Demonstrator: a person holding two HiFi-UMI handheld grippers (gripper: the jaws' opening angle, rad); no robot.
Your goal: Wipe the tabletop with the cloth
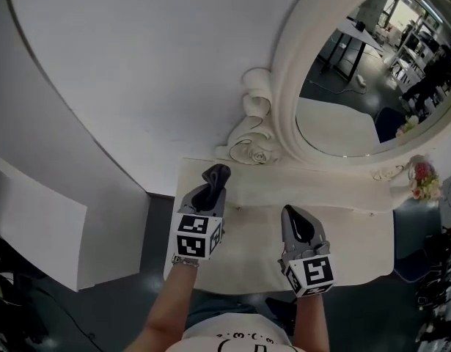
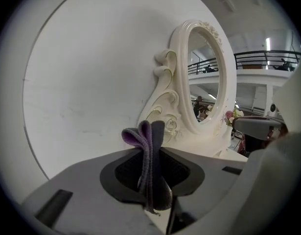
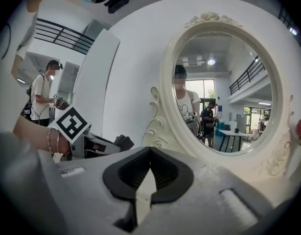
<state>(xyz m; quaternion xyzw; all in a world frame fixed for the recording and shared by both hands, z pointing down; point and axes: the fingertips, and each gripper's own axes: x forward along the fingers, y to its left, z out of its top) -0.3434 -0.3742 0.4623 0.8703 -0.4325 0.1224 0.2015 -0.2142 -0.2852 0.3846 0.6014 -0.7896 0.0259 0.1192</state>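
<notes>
Wiping appears not yet begun: left gripper (image 2: 151, 146) pinches folded grey-purple cloth (image 2: 152, 173) before the oval cream-framed mirror (image 1: 284, 72), seemingly off the cream tabletop (image 1: 247, 248); right gripper (image 3: 149, 153) pressed together, empty; next, lower cloth onto surface.

I take this for an open hall staged as a bedroom corner, perhaps a lab: a cream dressing table (image 1: 251, 233) with an ornate oval mirror (image 1: 357, 86) backs onto a white panel (image 1: 137, 64), a balcony railing (image 2: 260, 57) runs at upper right of the left gripper view, work tables (image 1: 355, 35) show in the glass
</notes>
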